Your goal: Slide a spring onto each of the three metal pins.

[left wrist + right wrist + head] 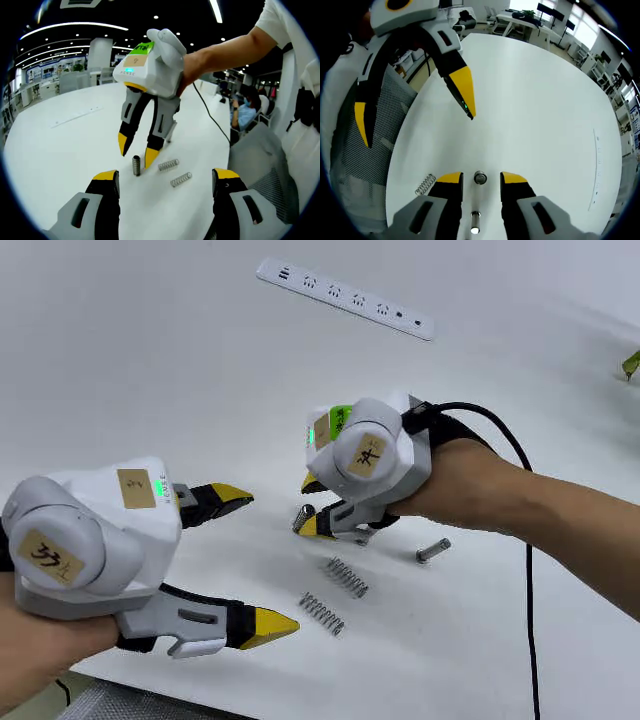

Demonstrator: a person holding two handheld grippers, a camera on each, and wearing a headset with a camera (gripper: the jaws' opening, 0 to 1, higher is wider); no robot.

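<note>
Left gripper (252, 560), nearest in the head view, hangs over the bench edge with its jaws spread wide and nothing between them. Just beyond its tips two springs lie loose on the white workbench (150, 360), the nearer spring (321, 612) beside the farther spring (346, 577). They look like thin wire coils: probably light, easily squashed and apt to roll or flick away. A soft pinch across the coils near one end should leave the bore free. Past them the right gripper (313, 506) points down with its jaws parted either side of an upright pin (303, 517), not clamping it. That pin looks stiff, smooth and easy to topple, so I would grip it low. A second pin (433, 550) lies flat just beside the right hand. Farthest off lies a power strip (345, 297).
</note>
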